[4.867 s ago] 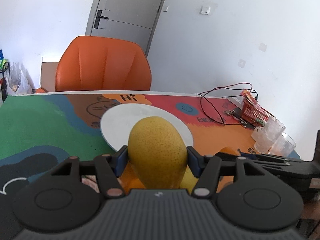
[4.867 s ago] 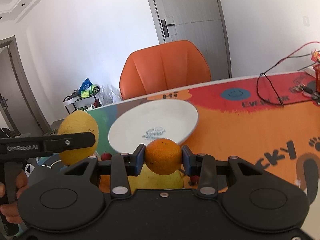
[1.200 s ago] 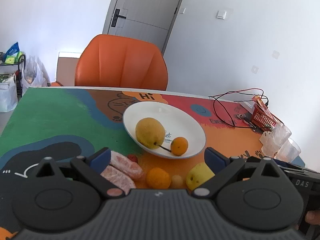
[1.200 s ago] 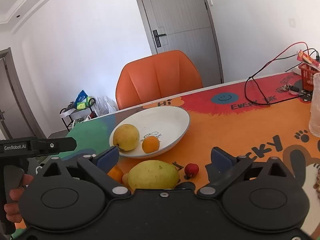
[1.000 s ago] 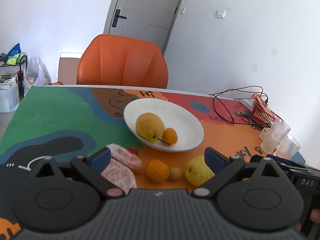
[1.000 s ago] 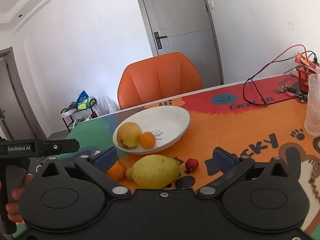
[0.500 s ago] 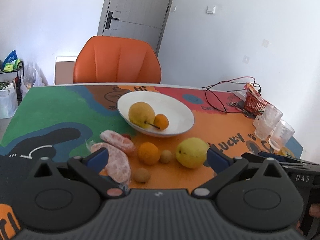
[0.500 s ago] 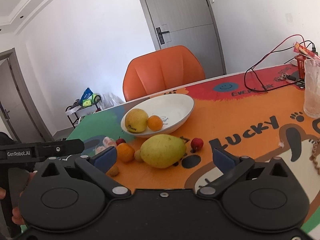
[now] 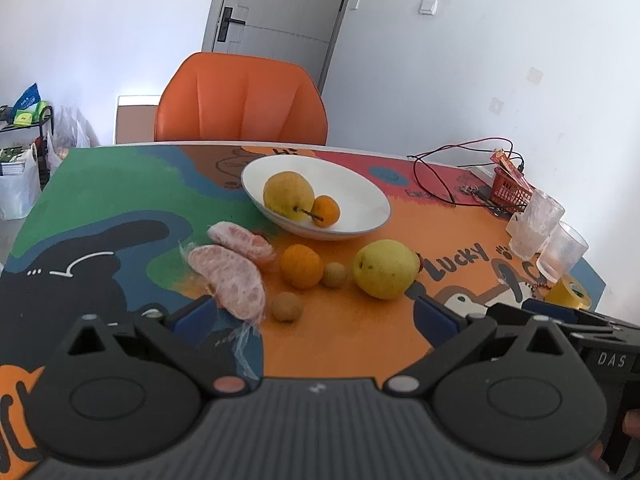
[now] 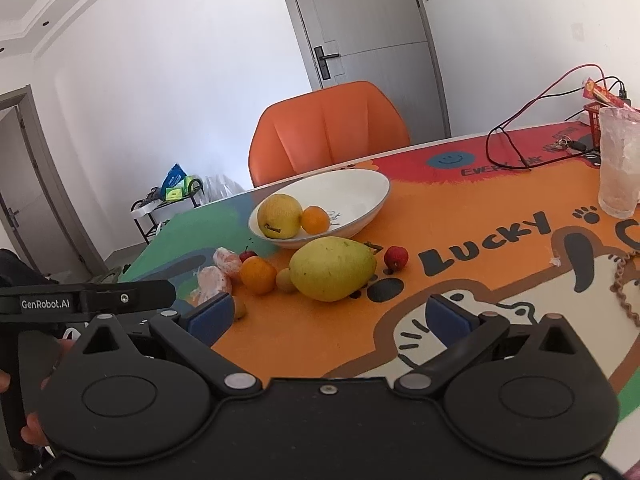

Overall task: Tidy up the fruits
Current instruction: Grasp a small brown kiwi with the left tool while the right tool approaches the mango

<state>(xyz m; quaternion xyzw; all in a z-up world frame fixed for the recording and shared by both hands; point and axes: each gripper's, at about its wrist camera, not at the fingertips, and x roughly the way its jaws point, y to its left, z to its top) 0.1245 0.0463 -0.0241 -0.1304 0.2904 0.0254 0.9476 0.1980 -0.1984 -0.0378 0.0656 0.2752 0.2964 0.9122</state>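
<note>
A white bowl [image 9: 360, 188] [image 10: 360, 184] holds a yellow pear [image 9: 288, 196] [image 10: 279, 215] and a small orange [image 9: 326, 210] [image 10: 315, 219]. On the mat in front of it lie two peeled pomelo segments [image 9: 228, 276] [image 10: 212, 280], an orange [image 9: 301, 266] [image 10: 258, 275], two small brown longans [image 9: 286, 307], a yellow-green mango [image 9: 385, 268] [image 10: 333, 268] and a red lychee [image 10: 396, 258]. My left gripper [image 9: 314, 316] is open and empty, short of the loose fruit. My right gripper [image 10: 326, 314] is open and empty too, just short of the mango.
An orange chair [image 9: 240, 100] stands behind the table. Ribbed glasses [image 9: 536, 220] [image 10: 618, 160], a red basket [image 9: 510, 196], cables [image 10: 516, 140] and a yellow tape roll [image 9: 570, 292] crowd the right side. A hand holds the left gripper's handle [image 10: 80, 300] at the right view's left edge.
Both grippers released the pear and small orange into the bowl, opened, and drew back from the bowl; the loose fruit now lies farther ahead of the fingers.
</note>
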